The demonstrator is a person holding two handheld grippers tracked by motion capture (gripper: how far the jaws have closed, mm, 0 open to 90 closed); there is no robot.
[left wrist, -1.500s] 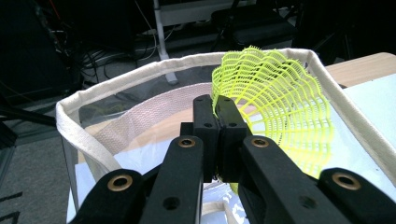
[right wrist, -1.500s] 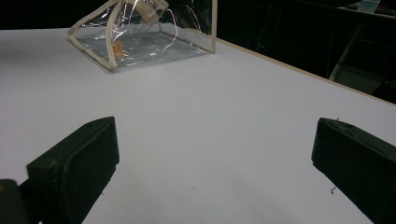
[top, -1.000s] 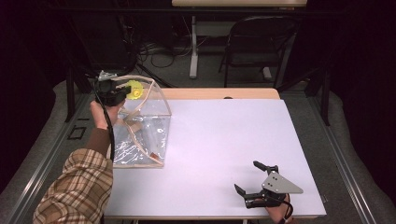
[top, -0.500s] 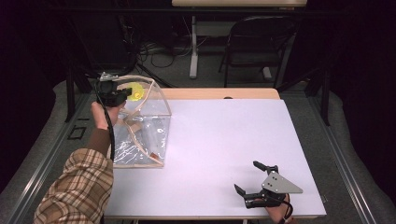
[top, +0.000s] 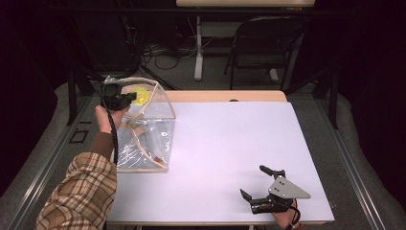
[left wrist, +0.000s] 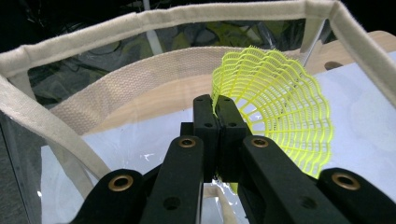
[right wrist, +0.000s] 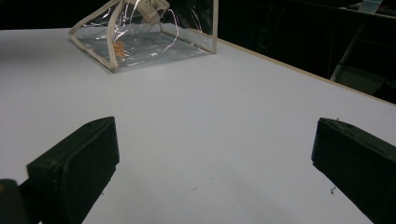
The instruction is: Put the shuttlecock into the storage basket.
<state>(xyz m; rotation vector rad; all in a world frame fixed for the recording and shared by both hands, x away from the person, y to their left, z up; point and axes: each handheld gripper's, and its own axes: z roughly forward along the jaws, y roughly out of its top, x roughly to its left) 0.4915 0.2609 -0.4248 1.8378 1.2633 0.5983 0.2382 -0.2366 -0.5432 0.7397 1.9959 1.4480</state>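
My left hand-held gripper (left wrist: 215,105) pinches yellow shuttlecock (left wrist: 275,105) over clear bag (top: 158,127) (10 o'clock) | release left | right hand-held gripper (top: 262,184) wide, idle

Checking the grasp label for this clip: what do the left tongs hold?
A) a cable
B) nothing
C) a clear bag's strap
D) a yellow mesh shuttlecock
D: the left tongs are clamped on the rim of the yellow shuttlecock, over the open clear bag.
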